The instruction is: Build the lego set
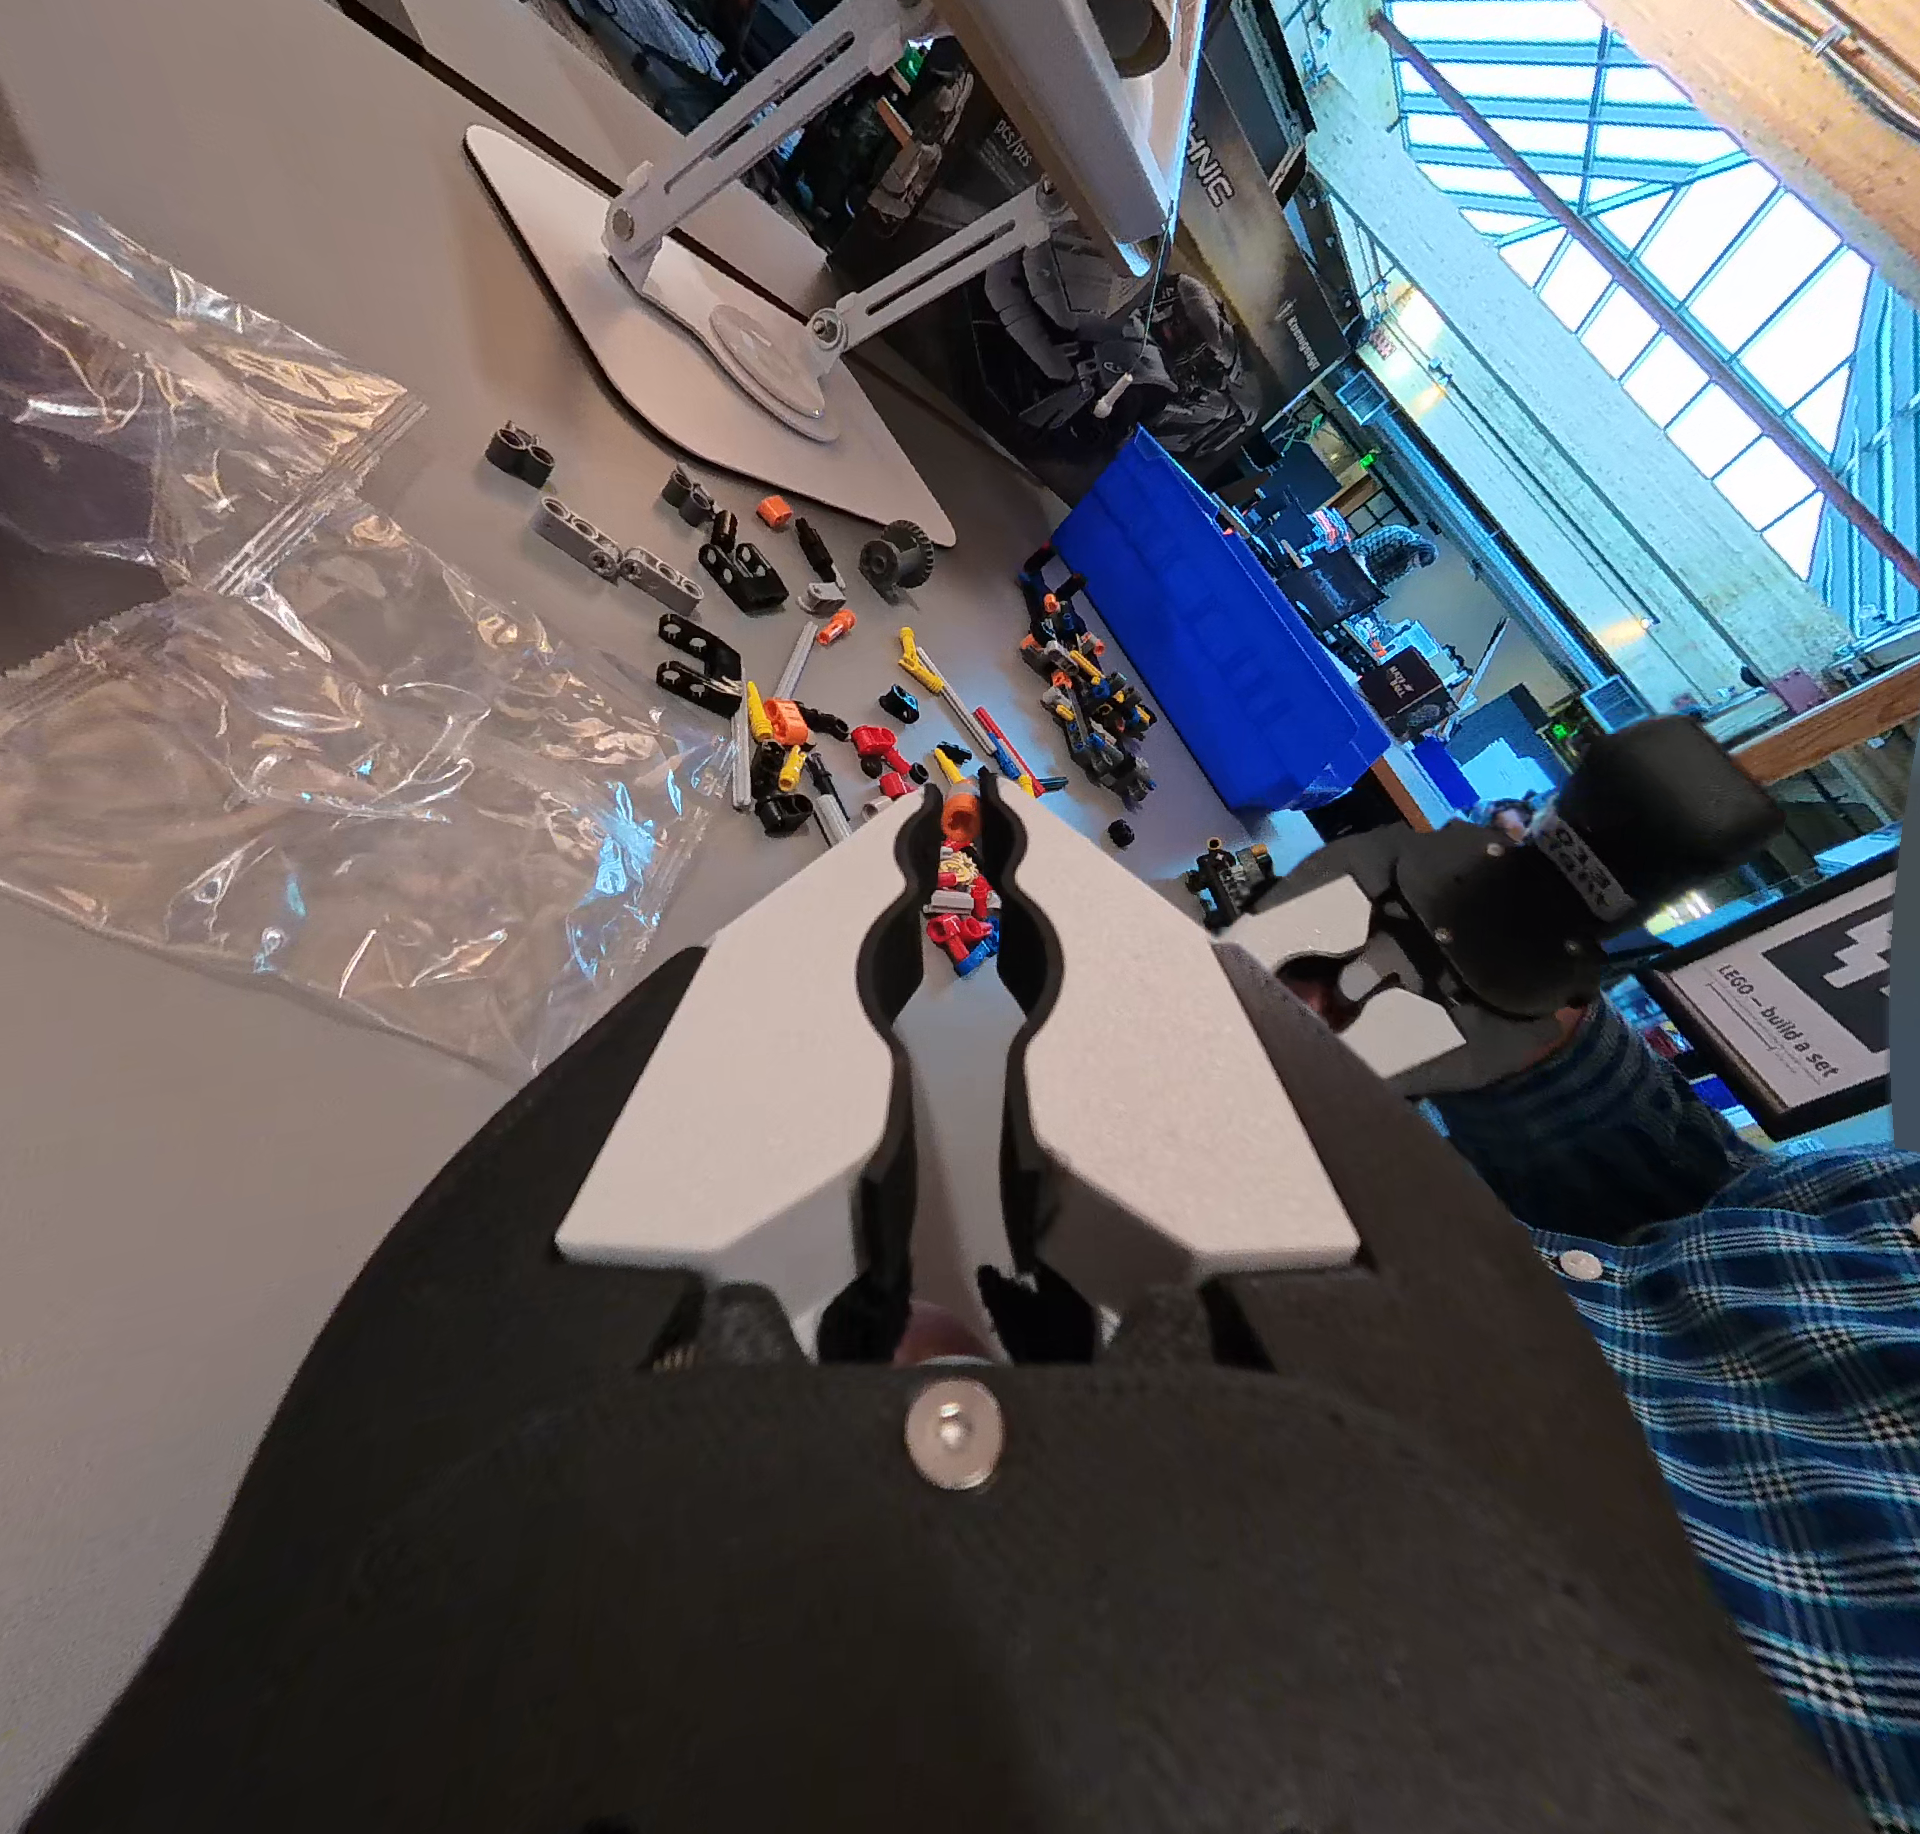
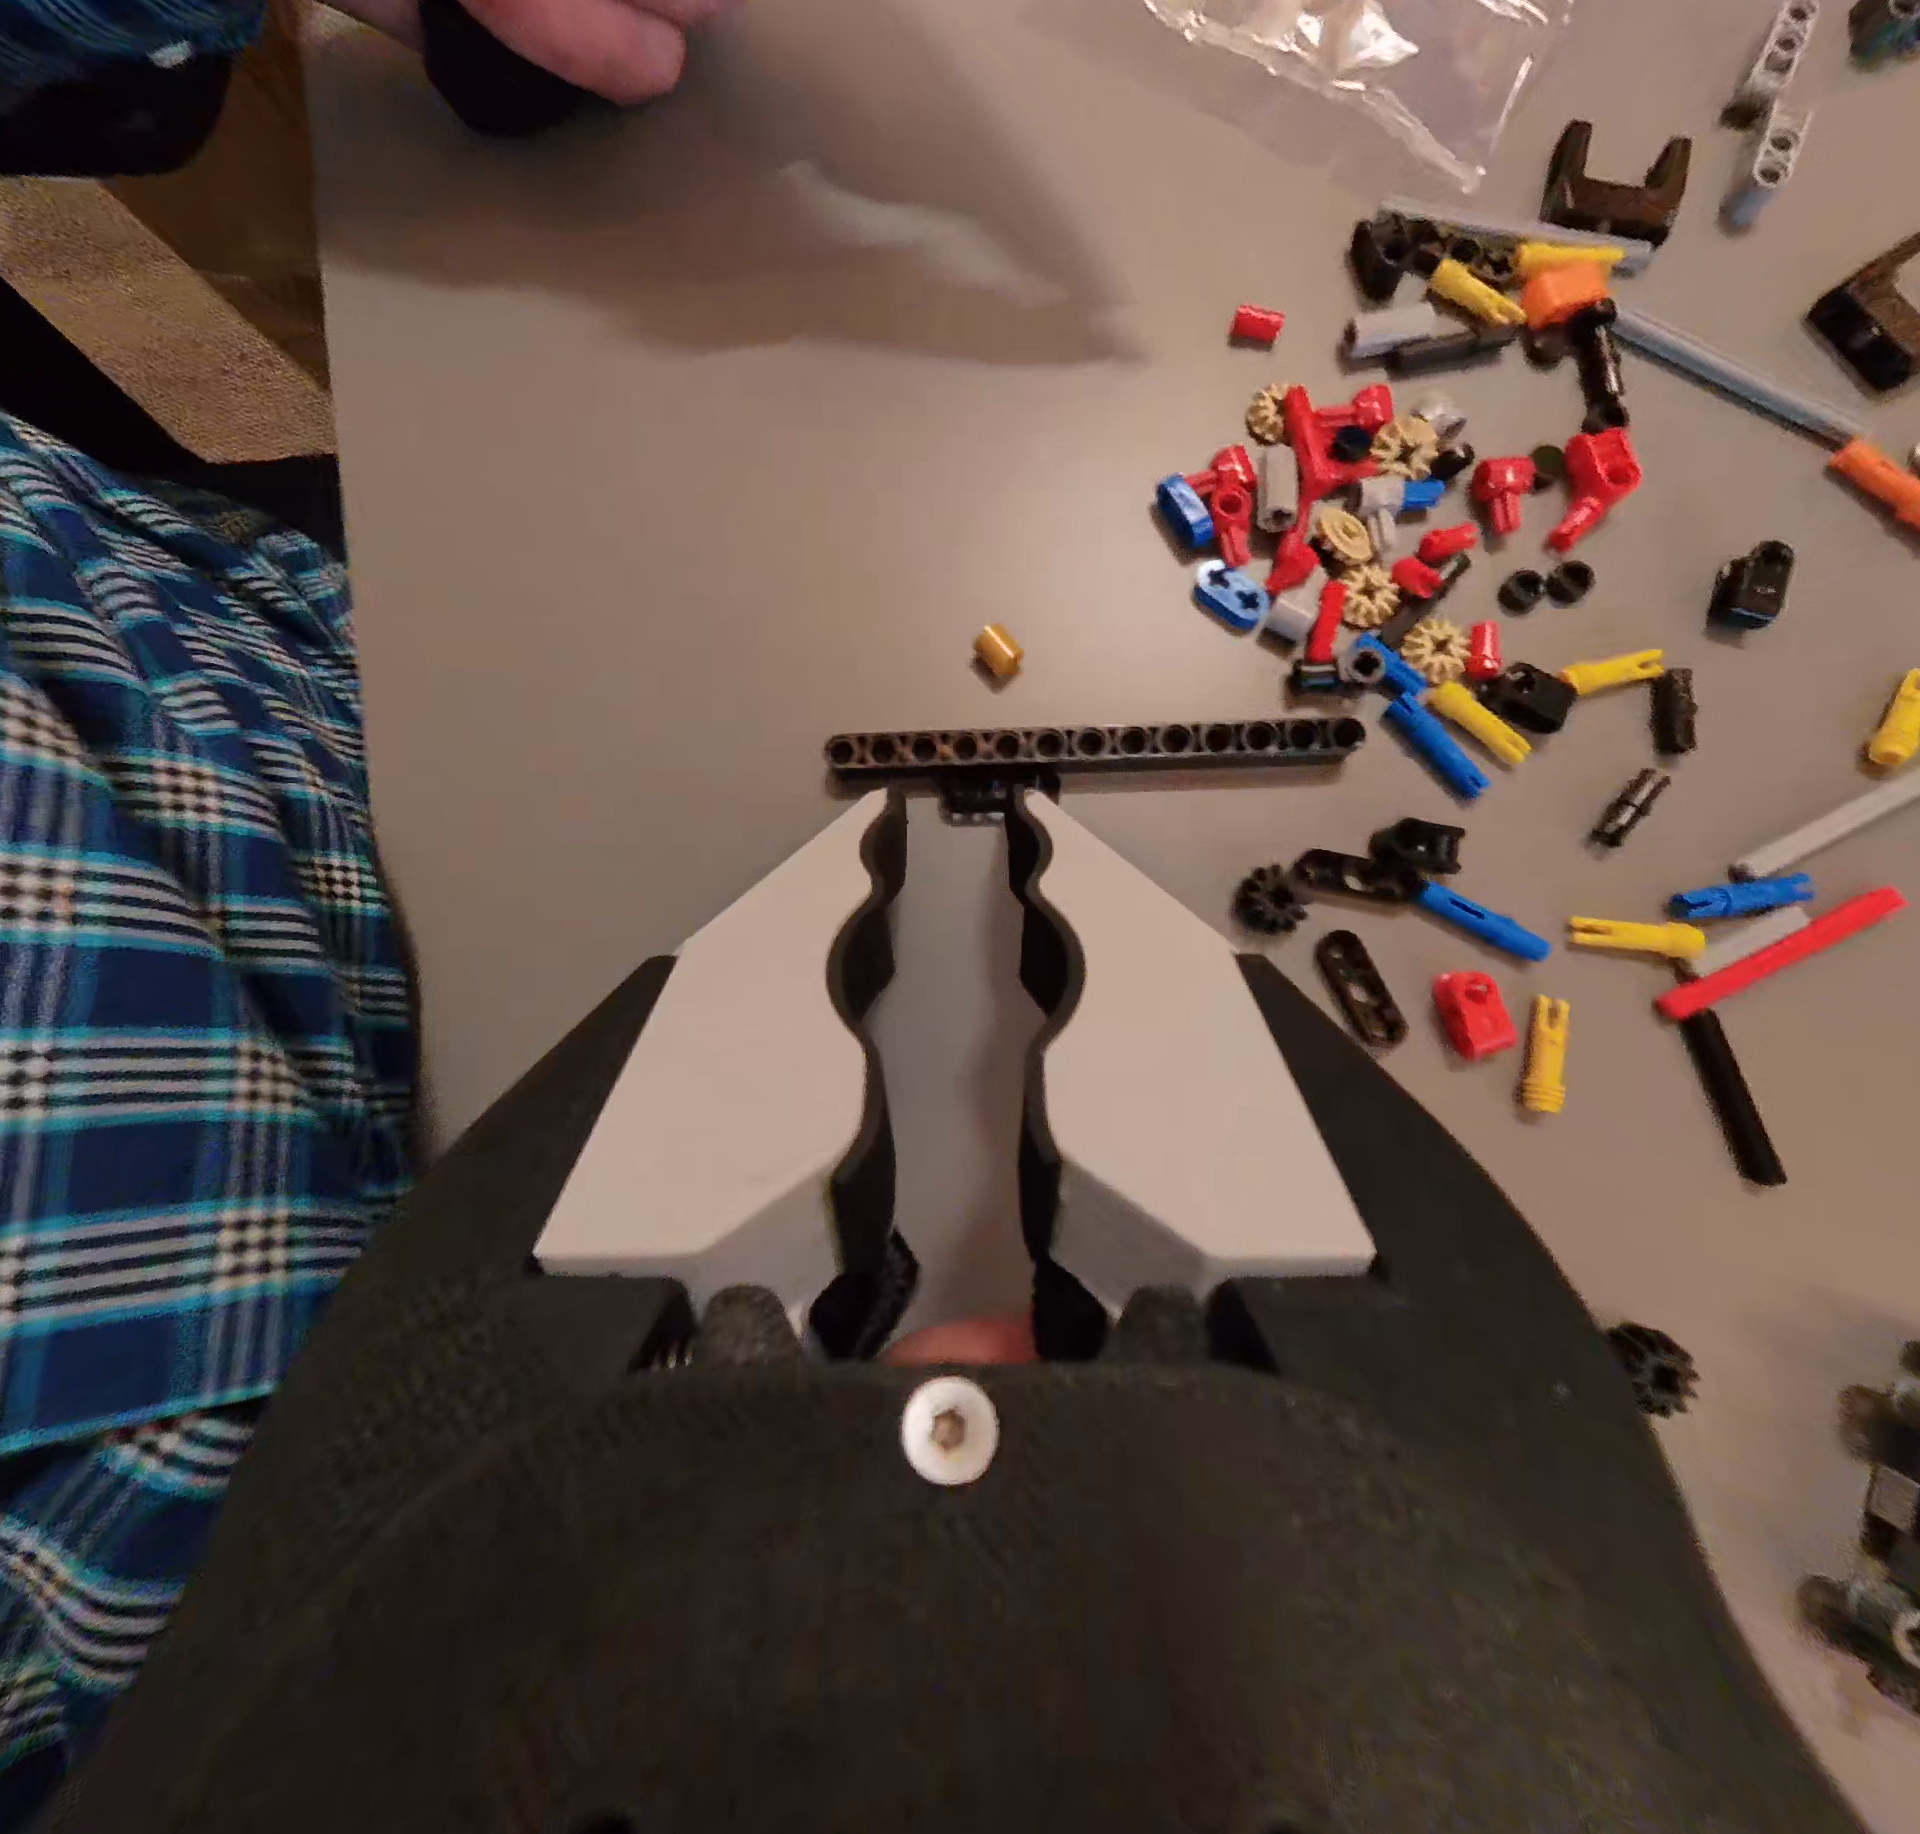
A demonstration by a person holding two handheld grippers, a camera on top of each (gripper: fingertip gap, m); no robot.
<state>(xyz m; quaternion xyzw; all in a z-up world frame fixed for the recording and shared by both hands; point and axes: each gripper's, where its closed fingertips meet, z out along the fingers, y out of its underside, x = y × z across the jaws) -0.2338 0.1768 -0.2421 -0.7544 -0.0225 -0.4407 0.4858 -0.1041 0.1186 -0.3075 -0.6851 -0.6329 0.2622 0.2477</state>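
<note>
**Long black beam pinched off-centre, orange pin in my other claw**

My right gripper (image 2: 956, 797) is clamped on a small black connector fixed to the long black beam (image 2: 1091, 745), which runs crosswise past my fingertips above the grey table (image 2: 675, 537). I judge it light and rigid, but gripped near its left end it could swing or twist, so I'd hold nearer the middle. My left gripper (image 1: 961, 802) is closed on a small orange pin (image 1: 961, 816), smooth and tiny, likely to pop out. Loose pieces (image 2: 1371, 527) lie scattered just right of the beam.
</note>
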